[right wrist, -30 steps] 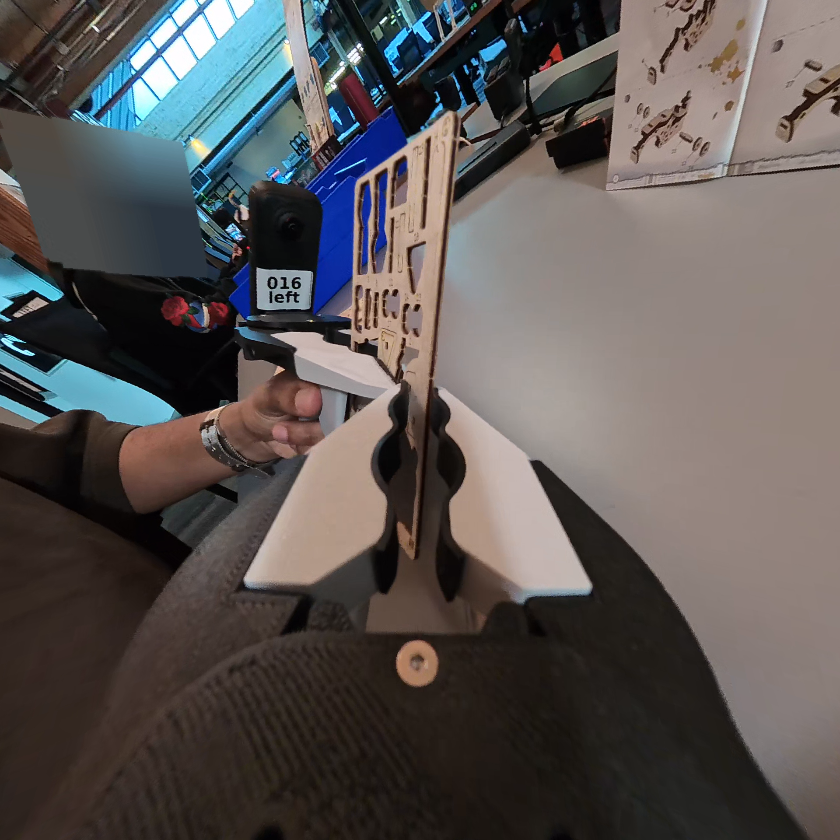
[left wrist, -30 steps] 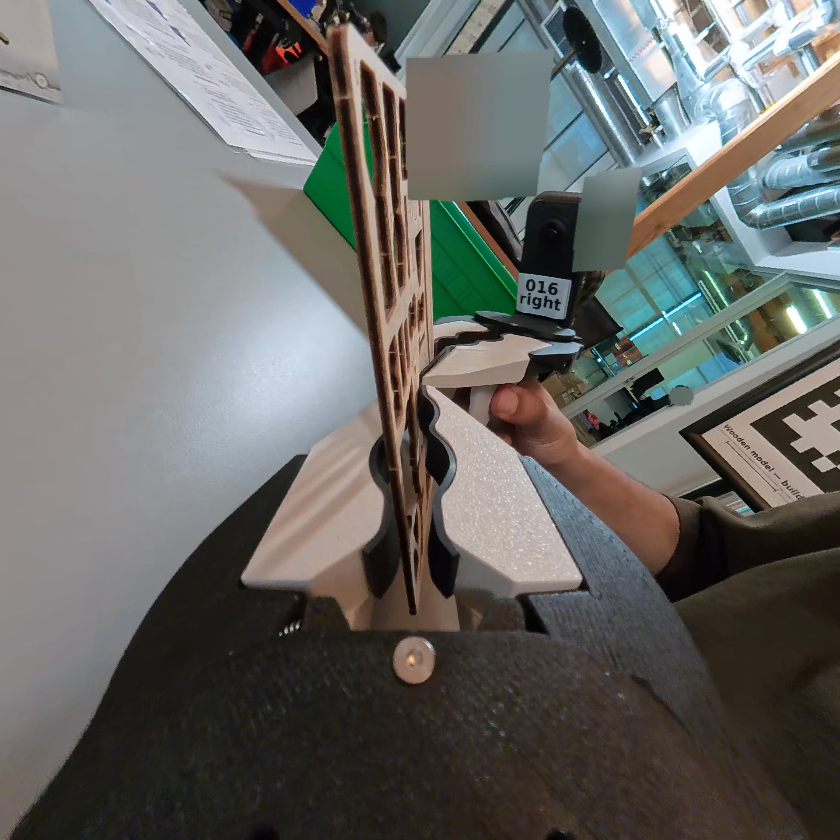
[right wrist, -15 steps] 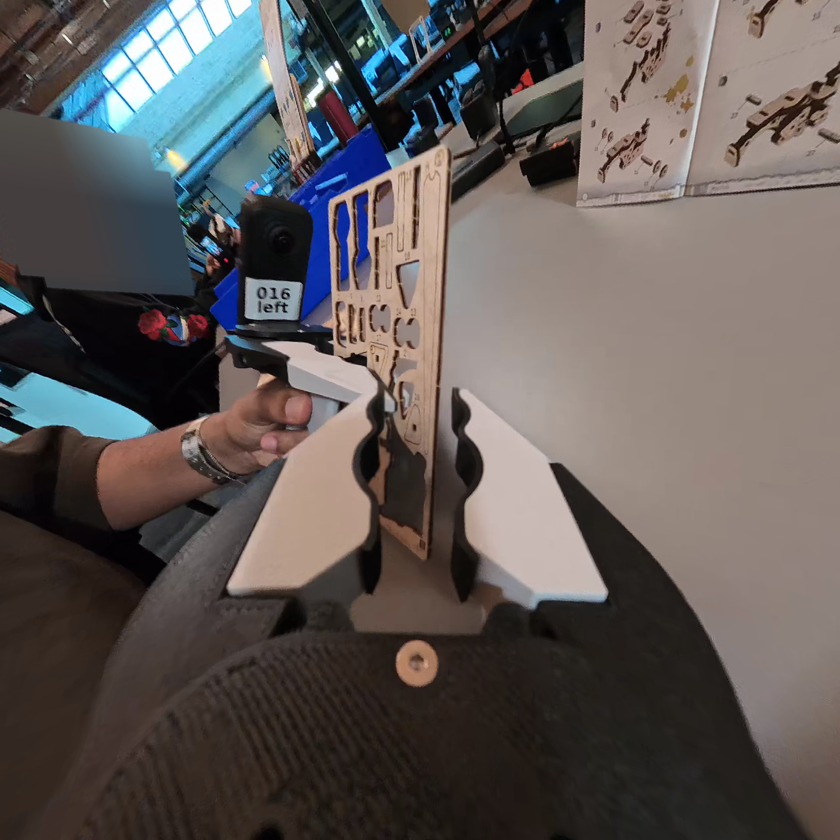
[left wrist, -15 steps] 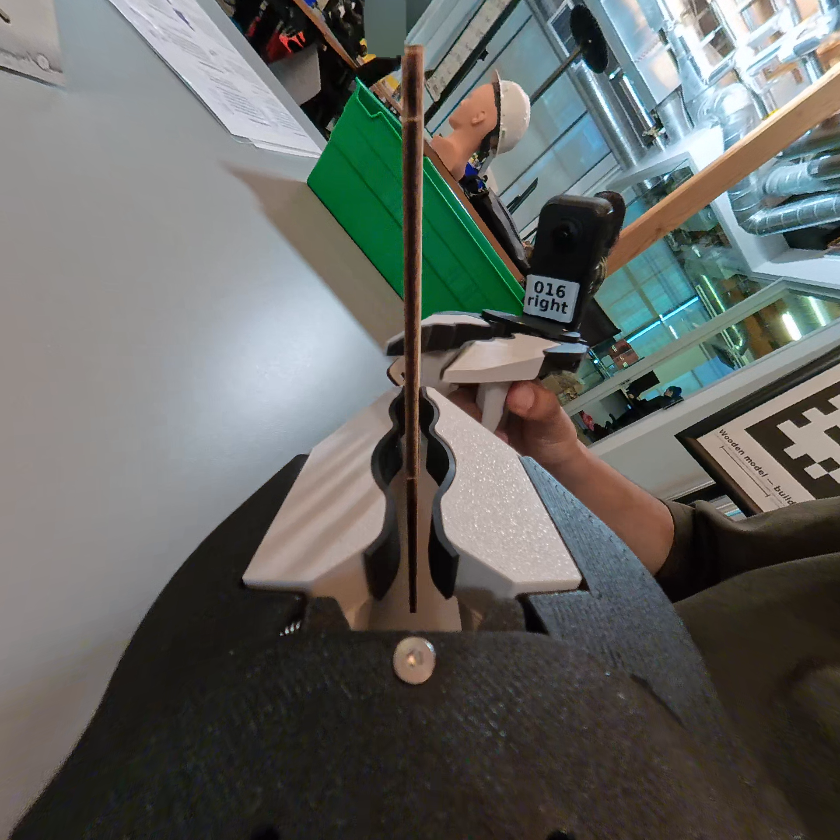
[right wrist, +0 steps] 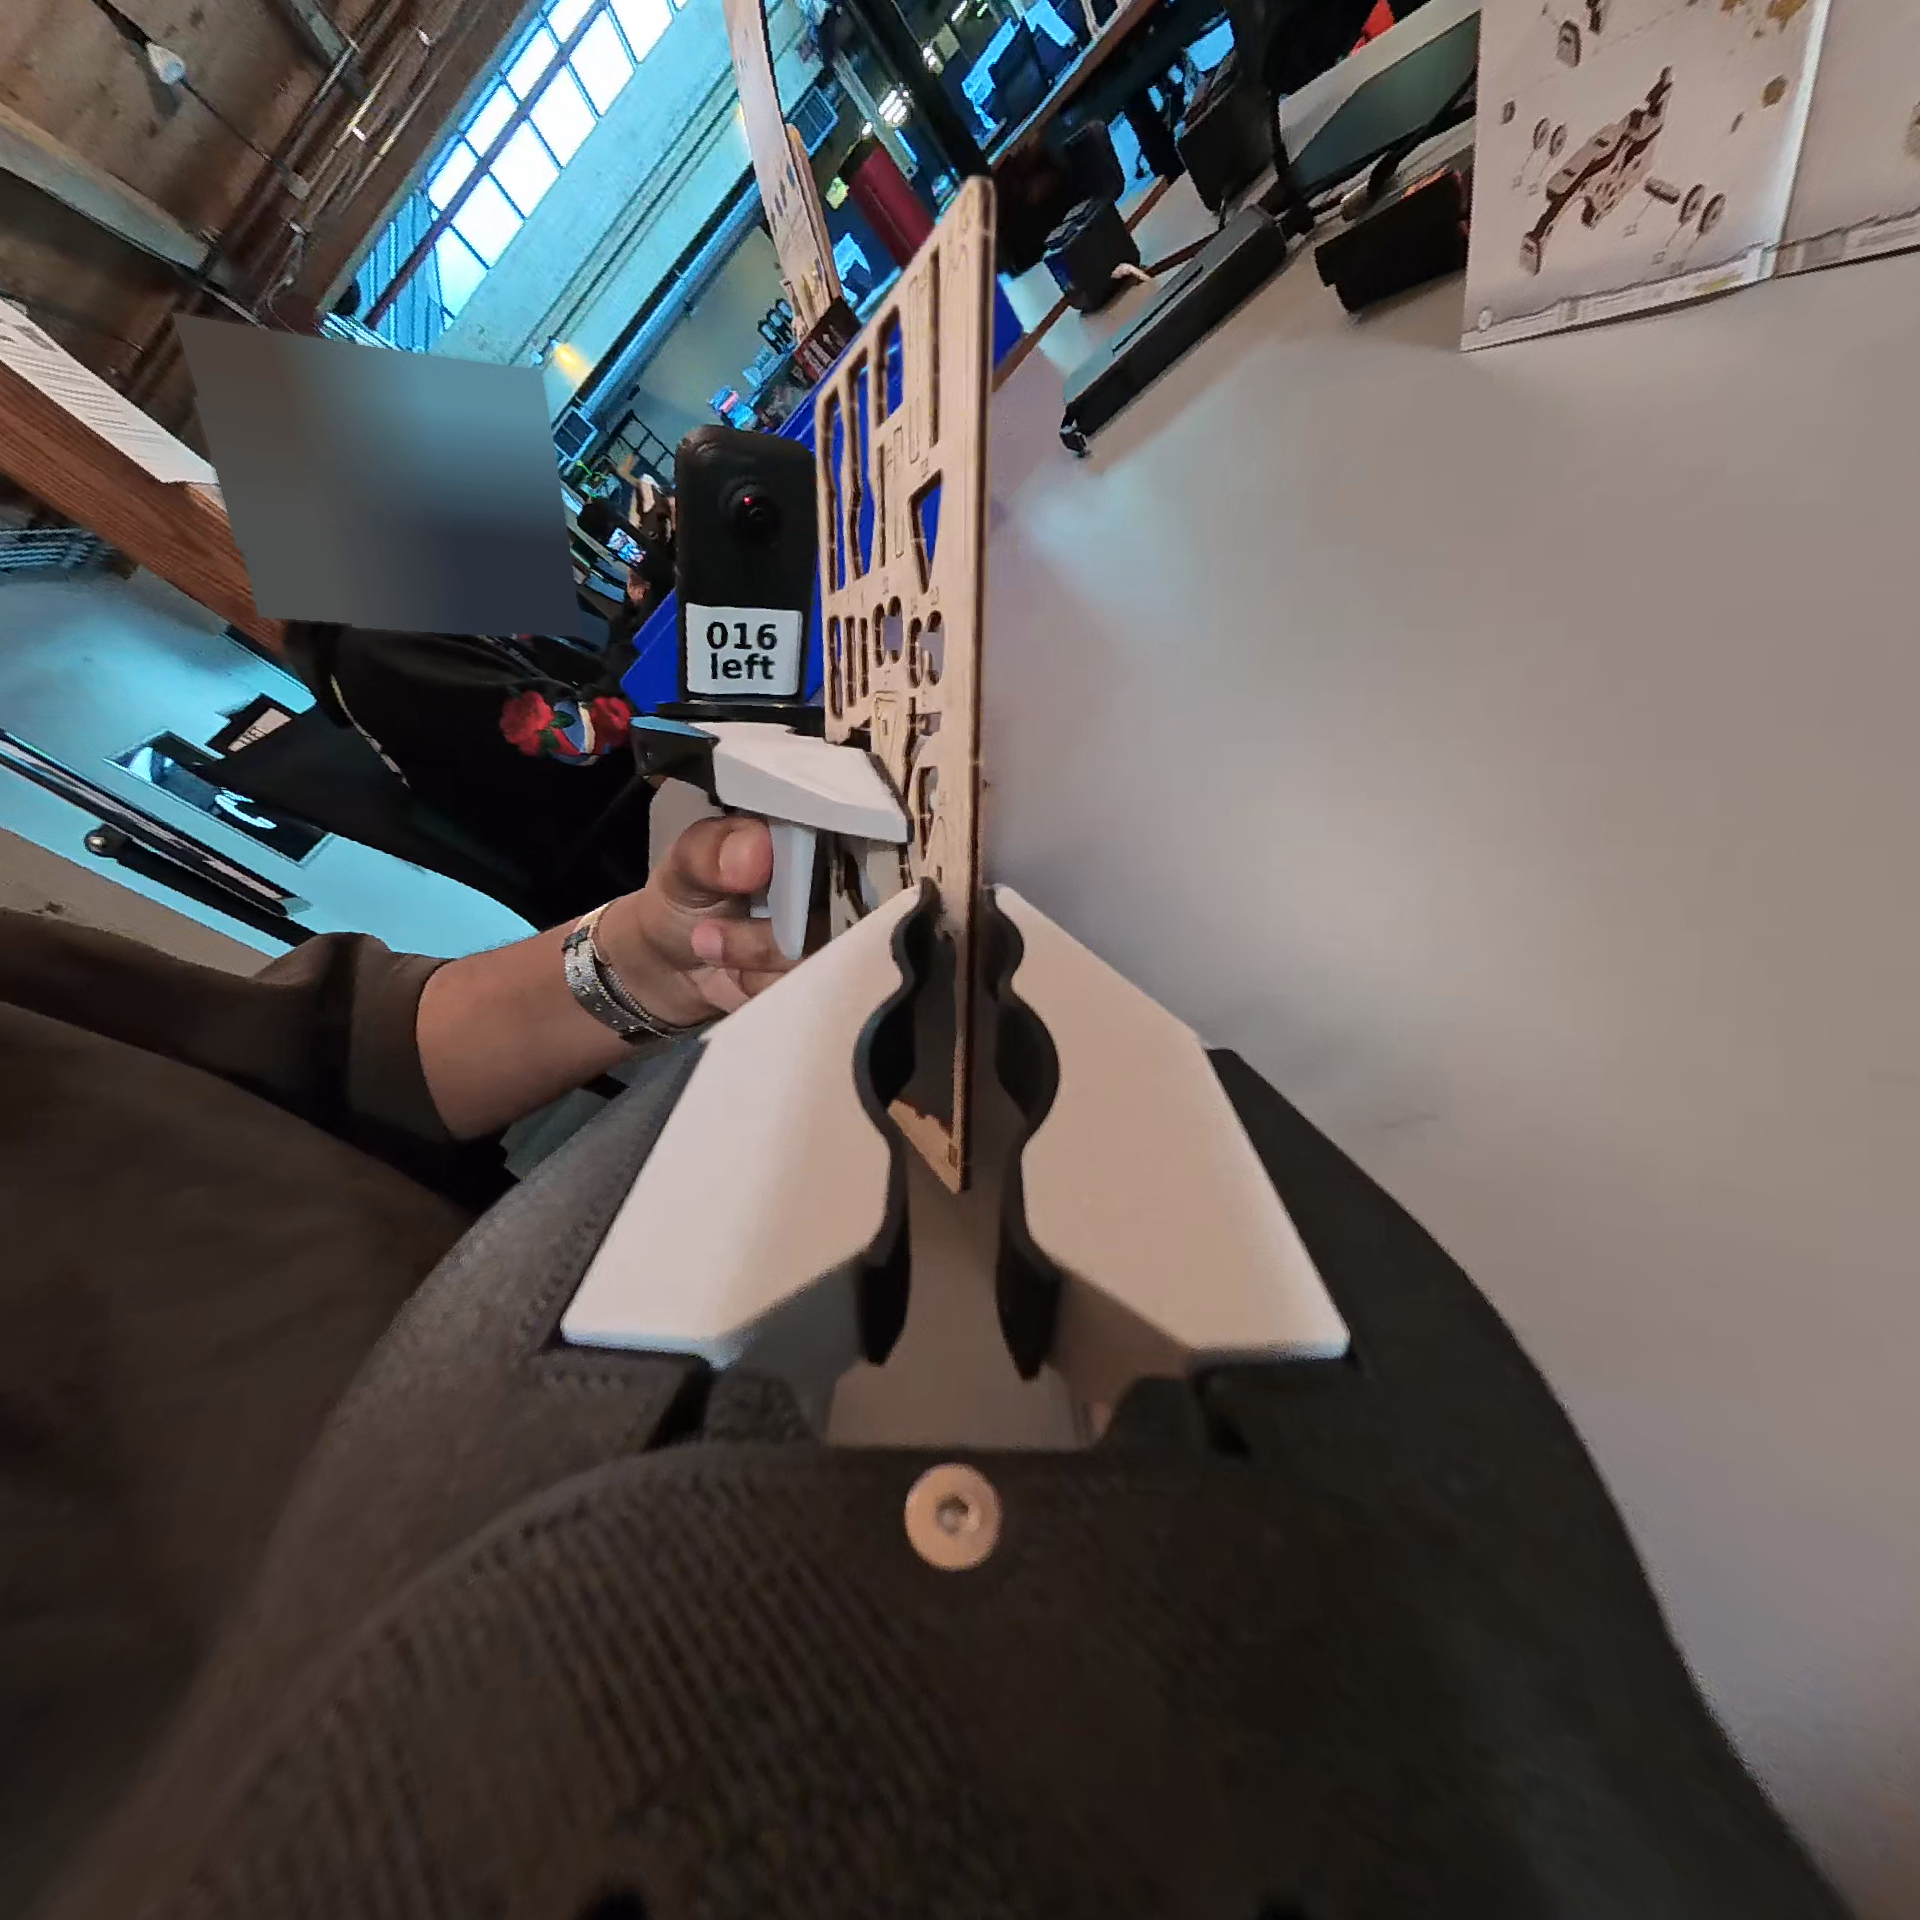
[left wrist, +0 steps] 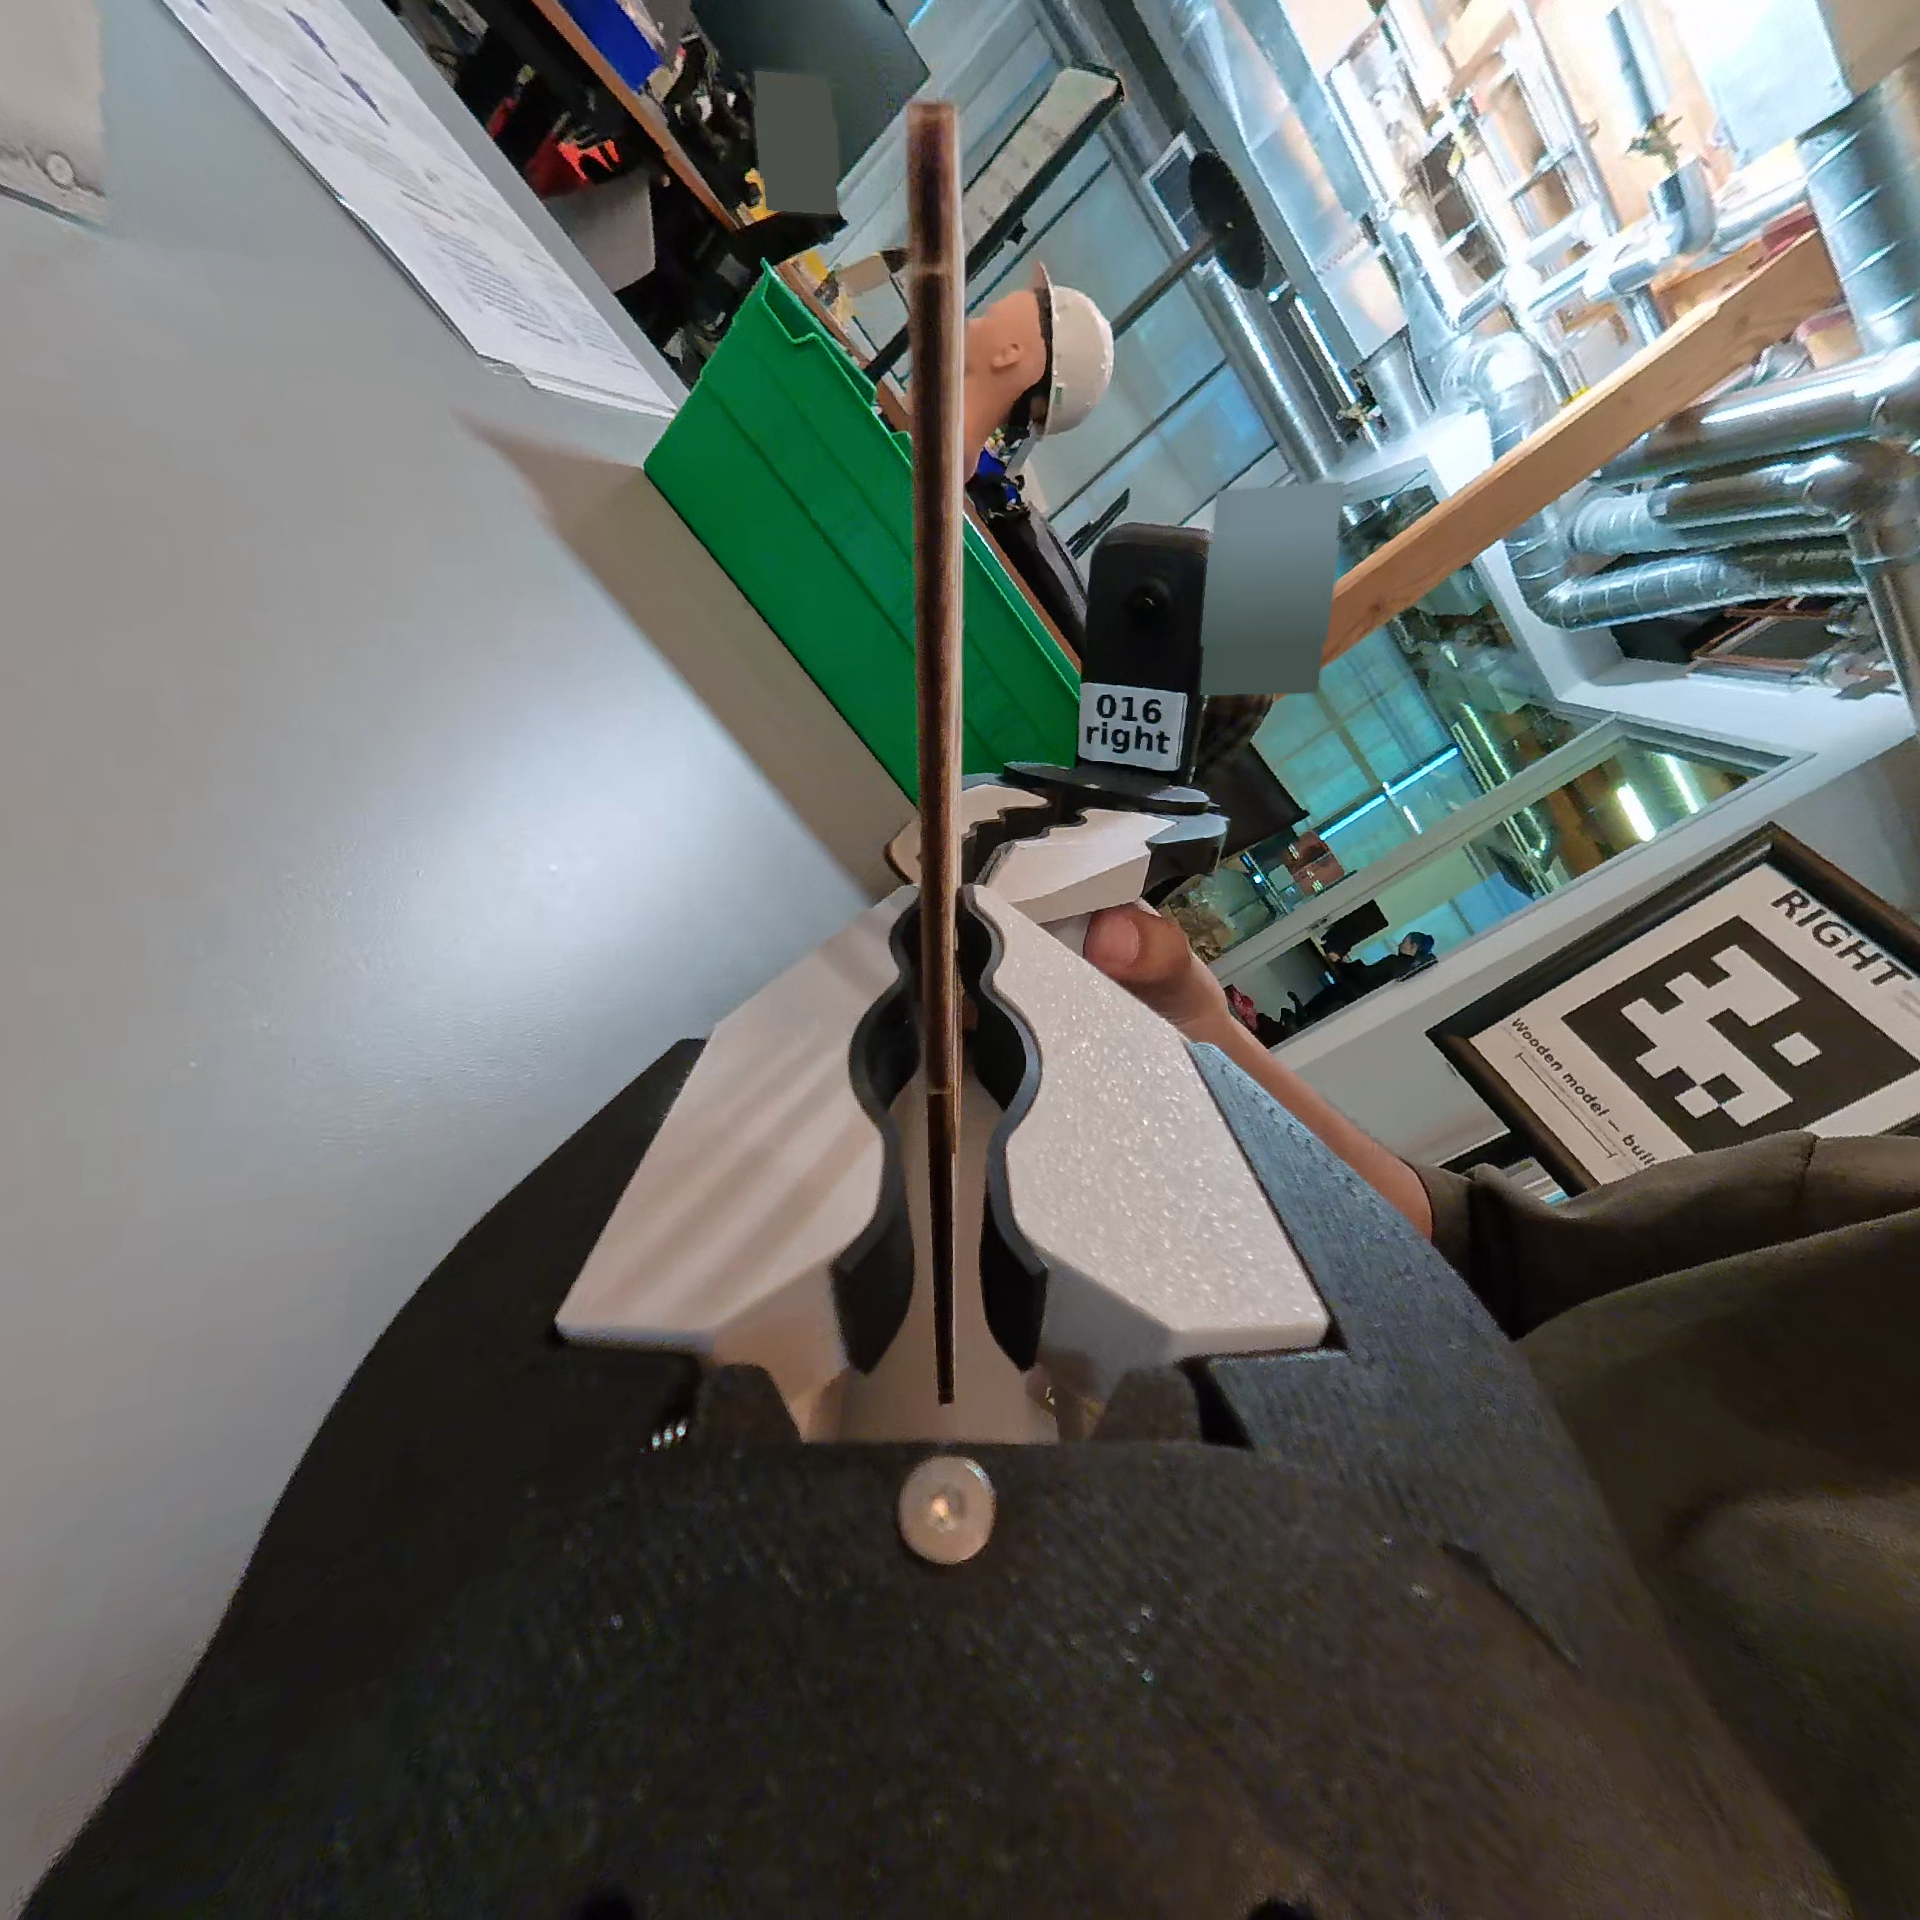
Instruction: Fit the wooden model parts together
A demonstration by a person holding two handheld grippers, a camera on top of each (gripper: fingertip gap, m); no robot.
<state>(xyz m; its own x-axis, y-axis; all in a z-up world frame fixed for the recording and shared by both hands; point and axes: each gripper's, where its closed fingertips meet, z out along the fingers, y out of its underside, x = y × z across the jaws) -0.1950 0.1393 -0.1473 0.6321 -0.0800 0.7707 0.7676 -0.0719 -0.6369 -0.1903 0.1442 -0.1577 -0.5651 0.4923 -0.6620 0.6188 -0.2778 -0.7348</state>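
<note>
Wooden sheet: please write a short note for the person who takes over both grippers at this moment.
Left gripper: shut on the wooden sheet, seen edge-on, held upright above the grey table.
Right gripper: its fingertips close on the same sheet, lower corner between the pads; grip looks light.
Done: sheet lifted; many parts already punched out, leaving holes.
Left: no parts joined in view. Instruction sheets lie at the table's far edge.

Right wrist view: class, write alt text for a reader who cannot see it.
The right gripper is closed on a thin laser-cut wooden parts sheet, upright above a grey table. On the sheet's far side, a hand holds the left gripper against it.
</note>
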